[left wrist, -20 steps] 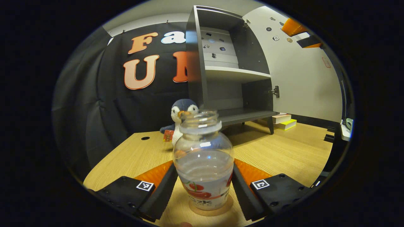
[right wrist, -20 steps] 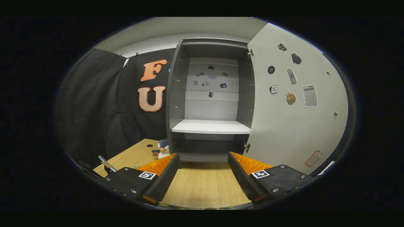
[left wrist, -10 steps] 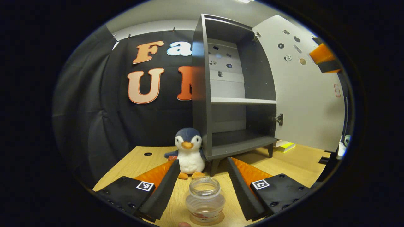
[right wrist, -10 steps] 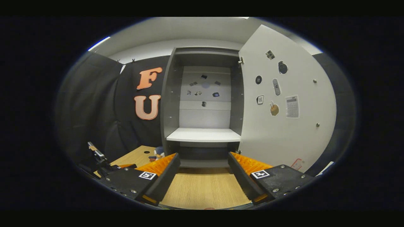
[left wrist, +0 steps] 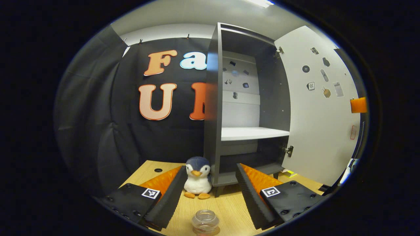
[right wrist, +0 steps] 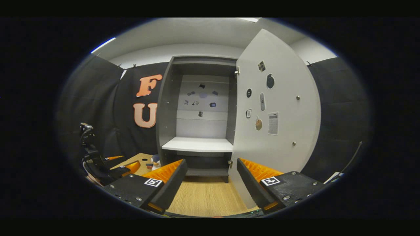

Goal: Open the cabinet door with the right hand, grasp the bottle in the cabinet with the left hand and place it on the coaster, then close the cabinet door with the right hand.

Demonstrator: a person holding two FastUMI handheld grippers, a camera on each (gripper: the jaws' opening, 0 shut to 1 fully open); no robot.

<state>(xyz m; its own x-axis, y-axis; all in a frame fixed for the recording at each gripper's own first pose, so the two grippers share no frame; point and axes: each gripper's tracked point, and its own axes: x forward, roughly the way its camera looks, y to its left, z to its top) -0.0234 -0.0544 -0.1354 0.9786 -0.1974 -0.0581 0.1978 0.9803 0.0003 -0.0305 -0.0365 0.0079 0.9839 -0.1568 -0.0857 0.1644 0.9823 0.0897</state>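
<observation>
Since a second ago the left gripper has let go of the bottle and drawn back and up, so the bottle now stands alone low in the left gripper view, and the right gripper has swung toward the cabinet door. Both grippers are spread wide with nothing between their fingers. The bottle sits upright on the desk in front of the toy penguin; the coaster under it is barely visible at the frame's lower edge, so I cannot confirm how well it is centred. With the bottle placed, the door looks like the thing left to handle. It hangs open on hinges at the cabinet's right side, a flat, stiff, smooth panel that should swing lightly and has no handle visible on this face. Its surface is likely slippery to pinch, so a push on the free outer edge or the flat outer face, far from the hinges, seems the best hold. A hard shove could slam it or rock the cabinet, which stands on short legs.
</observation>
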